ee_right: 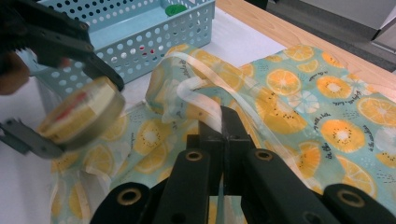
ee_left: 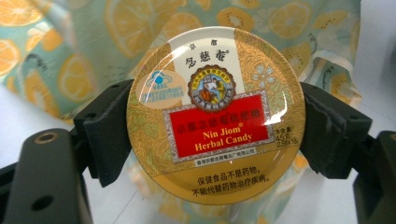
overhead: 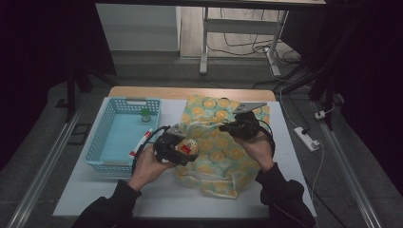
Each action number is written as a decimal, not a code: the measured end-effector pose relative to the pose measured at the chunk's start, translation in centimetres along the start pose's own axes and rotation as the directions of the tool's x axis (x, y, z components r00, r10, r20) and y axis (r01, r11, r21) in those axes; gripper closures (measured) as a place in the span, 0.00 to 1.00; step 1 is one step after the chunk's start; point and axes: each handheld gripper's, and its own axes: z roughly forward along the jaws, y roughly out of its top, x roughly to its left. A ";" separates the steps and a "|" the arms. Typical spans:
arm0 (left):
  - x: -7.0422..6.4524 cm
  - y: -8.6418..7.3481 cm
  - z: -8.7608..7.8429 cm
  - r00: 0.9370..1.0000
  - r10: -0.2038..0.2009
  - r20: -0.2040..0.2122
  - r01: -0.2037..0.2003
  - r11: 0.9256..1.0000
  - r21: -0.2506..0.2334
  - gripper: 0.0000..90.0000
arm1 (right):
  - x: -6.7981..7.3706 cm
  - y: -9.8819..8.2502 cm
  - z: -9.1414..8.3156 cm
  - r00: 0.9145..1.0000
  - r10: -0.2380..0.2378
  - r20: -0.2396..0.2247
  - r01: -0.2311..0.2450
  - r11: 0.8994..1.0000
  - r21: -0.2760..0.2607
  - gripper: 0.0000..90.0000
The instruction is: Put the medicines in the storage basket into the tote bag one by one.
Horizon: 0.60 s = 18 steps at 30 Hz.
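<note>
**A:** So the round candy tin is clamped edge to edge in the left gripper, held up off the table just past the mouth of the fruit-print bag, with the blue basket on its far side. Looks like the unpacking step to me, tin out of the bag and headed for the basket?

**B:** Yeah, that's my read. The right gripper is pinched tight on the bag's clear handle strip, keeping it put. The basket already has a small green-capped bottle and a tube in it, so the next move probably needs carrying the tin over the rim and lowering it into a free spot before letting go.
</note>
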 end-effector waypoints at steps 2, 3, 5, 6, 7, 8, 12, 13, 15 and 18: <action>-0.2 0.4 0.6 1.000 0.009 0.004 -0.009 1.000 0.003 0.23 | 0.0 0.0 0.0 1.000 0.000 0.002 0.000 1.000 -0.003 0.99; -0.4 0.6 0.8 1.000 0.015 0.008 -0.015 1.000 0.004 0.23 | 0.0 0.0 0.0 1.000 -0.001 0.001 0.001 1.000 -0.003 0.99; -0.6 1.0 1.3 1.000 0.024 0.009 -0.024 1.000 0.004 0.23 | 0.1 0.0 0.0 1.000 -0.001 0.002 0.001 1.000 -0.007 0.99; -0.6 1.3 1.5 1.000 0.026 0.014 -0.026 1.000 0.006 0.23 | 0.1 0.0 0.0 1.000 -0.001 0.001 0.001 1.000 -0.006 0.99; -0.7 1.5 1.8 0.999 0.028 0.018 -0.028 1.000 0.004 0.23 | 0.1 0.0 0.0 1.000 -0.001 0.002 0.001 1.000 -0.007 0.99; -0.8 1.6 2.0 0.999 0.033 0.019 -0.033 0.999 0.003 0.23 | 0.1 0.0 -0.1 1.000 0.001 0.003 -0.001 1.000 -0.010 0.99; -0.9 2.3 3.1 0.999 0.041 0.028 -0.042 0.999 0.004 0.23 | 0.1 0.1 -0.2 1.000 0.000 0.003 0.000 1.000 -0.015 0.99; -0.9 2.5 3.3 0.999 0.043 0.032 -0.043 0.999 0.004 0.23 | 0.1 0.1 -0.2 1.000 0.000 0.003 0.001 1.000 -0.015 0.99; -0.9 2.7 3.9 0.998 0.045 0.035 -0.046 0.999 0.004 0.23 | 0.2 0.1 -0.3 1.000 0.001 0.004 -0.001 1.000 -0.016 0.99; -0.8 3.1 4.7 0.998 0.047 0.040 -0.047 0.999 0.002 0.23 | 0.1 0.1 -0.3 1.000 0.000 0.005 0.000 1.000 -0.017 0.99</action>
